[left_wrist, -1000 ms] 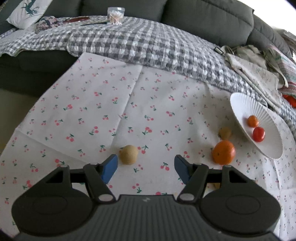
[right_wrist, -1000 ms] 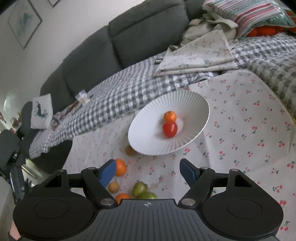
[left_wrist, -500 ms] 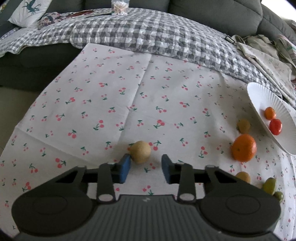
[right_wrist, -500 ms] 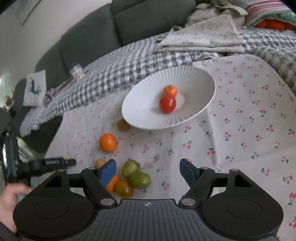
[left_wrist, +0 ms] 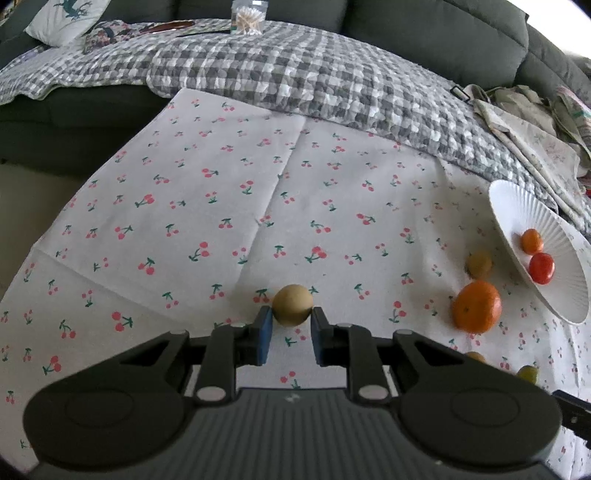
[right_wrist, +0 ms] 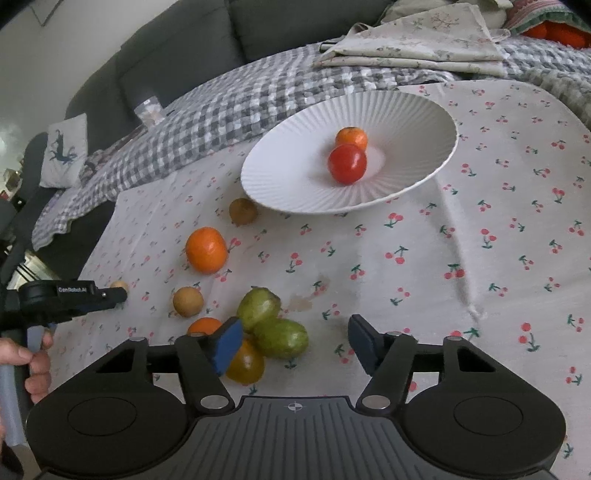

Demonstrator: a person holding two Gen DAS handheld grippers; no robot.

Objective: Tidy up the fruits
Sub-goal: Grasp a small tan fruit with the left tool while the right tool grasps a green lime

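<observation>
The left gripper point(left_wrist: 291, 334) has just been closing, and its blue pads now pinch a small tan round fruit point(left_wrist: 292, 304) at the fingertips, the fruit resting on the cherry-print cloth point(left_wrist: 221, 221). In the right wrist view this gripper point(right_wrist: 110, 293) shows at the left edge, held by a hand point(right_wrist: 33, 362), with the tan fruit point(right_wrist: 119, 285) just peeking past its tip.

The right gripper point(right_wrist: 293, 339) stands spread, its jaws having just been closing, with nothing pressed between the pads. Its left pad hangs over a cluster of fruit: a yellow-orange fruit point(right_wrist: 246, 363), two green fruits point(right_wrist: 282, 338) touching each other, and a small orange one point(right_wrist: 203, 326) partly hidden behind the finger. Whether the pad touches any of them cannot be told.

Just beyond the cluster lies another small tan fruit point(right_wrist: 187, 301), then a large orange point(right_wrist: 206, 250), then a brownish fruit point(right_wrist: 243, 211) just beside the rim of a ribbed white plate point(right_wrist: 295, 177). On the plate a red tomato point(right_wrist: 347, 163) and a small orange fruit point(right_wrist: 351, 137) sit touching.

Farther back a grey checked blanket point(right_wrist: 240, 107) covers a dark sofa point(right_wrist: 295, 26), with folded floral cloths point(right_wrist: 424, 48) on it.
</observation>
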